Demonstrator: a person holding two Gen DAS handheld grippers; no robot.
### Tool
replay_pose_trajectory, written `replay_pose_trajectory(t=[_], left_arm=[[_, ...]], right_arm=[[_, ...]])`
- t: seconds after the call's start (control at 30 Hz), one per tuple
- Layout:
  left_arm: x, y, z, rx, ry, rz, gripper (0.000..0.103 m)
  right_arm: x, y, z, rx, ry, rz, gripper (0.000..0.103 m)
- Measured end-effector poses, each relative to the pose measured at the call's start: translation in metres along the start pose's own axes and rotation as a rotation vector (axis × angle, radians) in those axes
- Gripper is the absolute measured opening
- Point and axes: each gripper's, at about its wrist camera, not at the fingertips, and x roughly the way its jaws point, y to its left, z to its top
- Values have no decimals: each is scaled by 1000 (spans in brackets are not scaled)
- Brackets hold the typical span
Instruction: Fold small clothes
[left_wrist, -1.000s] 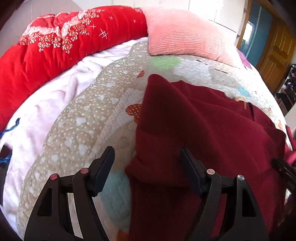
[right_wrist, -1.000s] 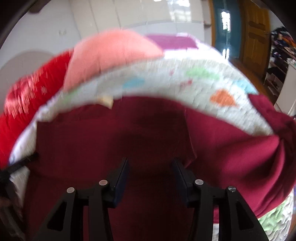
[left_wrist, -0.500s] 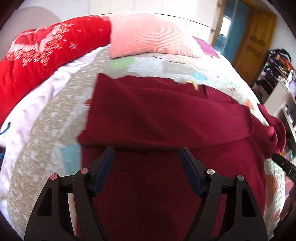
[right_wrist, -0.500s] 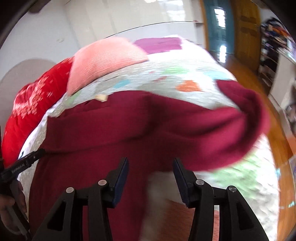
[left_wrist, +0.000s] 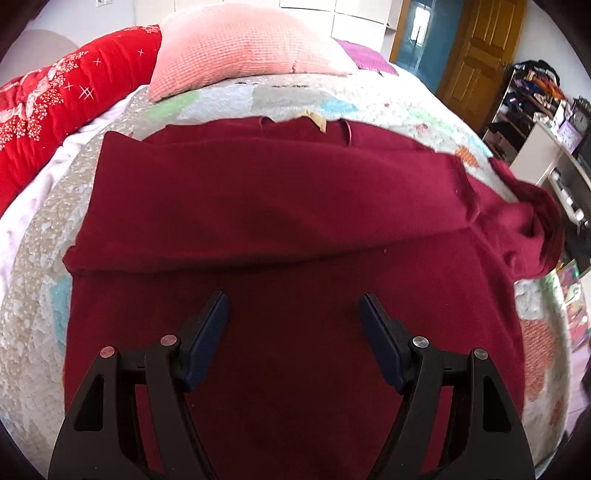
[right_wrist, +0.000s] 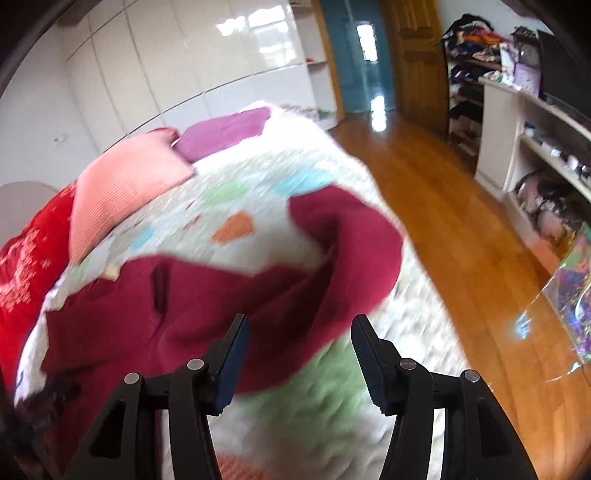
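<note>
Just ahead of the left gripper (left_wrist: 293, 314), a dark red garment (left_wrist: 280, 206) lies spread over a patchwork quilt (left_wrist: 33, 295), one sleeve folded across its body. That claw's jaws stand wide apart above the cloth, gripping nothing. Beyond the garment sit a pink pillow (left_wrist: 240, 44) and, off to the left, a red bedcover (left_wrist: 55, 103). Under the right gripper (right_wrist: 299, 332), the garment's bunched other sleeve (right_wrist: 347, 240) lies loose on the quilt near the bed's edge. Its jaws are opening, with red cloth seen between the tips but no pad pressing on it. A wooden floor (right_wrist: 461, 258) stretches to its right.
</note>
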Motion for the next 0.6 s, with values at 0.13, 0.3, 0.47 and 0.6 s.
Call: replay_pose_trajectory(t=[0.13,0.3,0.47,0.6], left_arm=[[5,-5,-4,16,-15,17,78],[9,-10,-9,41,-34,34,84],[12,-11,-8,44,-40,33,88],[13,-11,-8,47,-44,27,89]], right_arm=[[25,4,37,-65,-12,-71,55],[80,22,71,-228,60,-186,56],[139,13,81,-259,177,-183,48],[127,-17,87,-123,128,-77,13]])
